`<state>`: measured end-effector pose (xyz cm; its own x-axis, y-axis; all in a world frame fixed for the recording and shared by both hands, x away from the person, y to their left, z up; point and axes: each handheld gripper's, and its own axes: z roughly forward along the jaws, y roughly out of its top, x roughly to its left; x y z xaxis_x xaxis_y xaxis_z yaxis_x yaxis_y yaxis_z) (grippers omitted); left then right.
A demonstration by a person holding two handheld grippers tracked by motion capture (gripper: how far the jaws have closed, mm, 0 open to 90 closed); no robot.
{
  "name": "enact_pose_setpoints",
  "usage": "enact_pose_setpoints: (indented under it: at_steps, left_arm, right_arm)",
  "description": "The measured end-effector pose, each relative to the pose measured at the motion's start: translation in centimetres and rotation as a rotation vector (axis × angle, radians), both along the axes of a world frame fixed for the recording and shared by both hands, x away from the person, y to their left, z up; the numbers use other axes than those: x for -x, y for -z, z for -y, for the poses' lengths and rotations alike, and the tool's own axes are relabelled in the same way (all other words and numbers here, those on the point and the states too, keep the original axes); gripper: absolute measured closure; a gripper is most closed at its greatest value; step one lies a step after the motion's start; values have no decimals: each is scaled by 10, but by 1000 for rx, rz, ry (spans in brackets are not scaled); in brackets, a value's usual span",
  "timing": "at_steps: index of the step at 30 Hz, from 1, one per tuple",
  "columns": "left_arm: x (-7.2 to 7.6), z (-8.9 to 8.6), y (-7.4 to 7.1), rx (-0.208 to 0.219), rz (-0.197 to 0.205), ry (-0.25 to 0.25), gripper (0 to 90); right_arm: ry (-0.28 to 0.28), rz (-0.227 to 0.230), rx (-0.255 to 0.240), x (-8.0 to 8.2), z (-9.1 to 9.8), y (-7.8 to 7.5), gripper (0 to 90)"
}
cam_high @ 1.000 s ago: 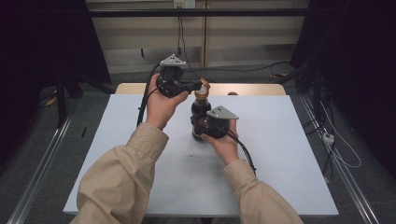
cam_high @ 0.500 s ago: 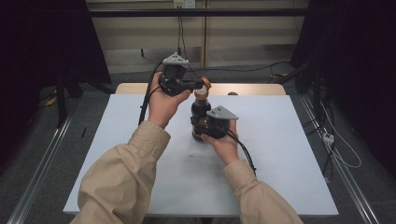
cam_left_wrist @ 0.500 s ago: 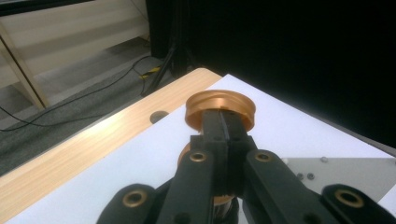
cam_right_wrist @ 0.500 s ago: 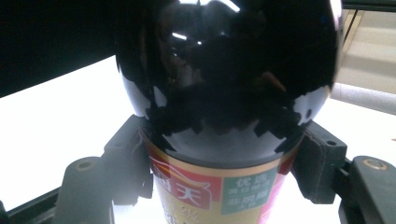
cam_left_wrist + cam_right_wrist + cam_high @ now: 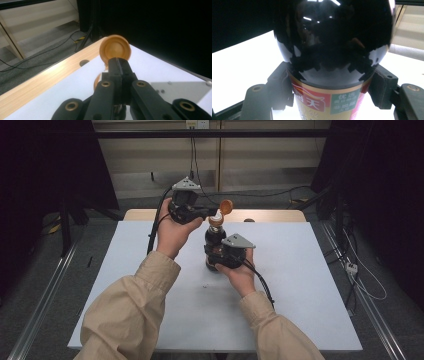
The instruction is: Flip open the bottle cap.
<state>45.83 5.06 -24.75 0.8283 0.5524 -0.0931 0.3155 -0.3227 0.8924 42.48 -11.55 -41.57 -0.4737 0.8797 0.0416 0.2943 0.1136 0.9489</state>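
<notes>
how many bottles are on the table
1. The dark bottle stands near the middle of the white table, clamped by the right gripper, with its orange flip cap open beside the left gripper. None seems hidden.

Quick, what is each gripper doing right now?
Left gripper: shut, jaws together at the open orange cap; a grip on it cannot be told.
Right gripper: shut on the dark bottle.
</notes>
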Motion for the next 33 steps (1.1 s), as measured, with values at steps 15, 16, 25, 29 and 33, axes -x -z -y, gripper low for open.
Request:
enact_pose_setpoints:
  at_steps: [15, 16, 25, 29, 33]
  left_arm:
    - [8, -35, 9, 42, 0, -38, 711]
    - [9, -37, 11, 48, -1, -36, 686]
    - [12, -45, 28, 64, -15, -37, 501]
    - [13, -48, 33, 67, -21, -22, 427]
    - [15, -50, 38, 64, -13, -8, 355]
  right_arm:
    - [-15, -1, 11, 0, 2, -1, 275]
    - [-14, -4, 22, 0, 2, -1, 261]
    - [-25, -46, 39, 4, 9, -3, 209]
    - [-39, -72, 29, 6, 15, -3, 192]
    - [-48, -86, 15, 8, 21, -5, 183]
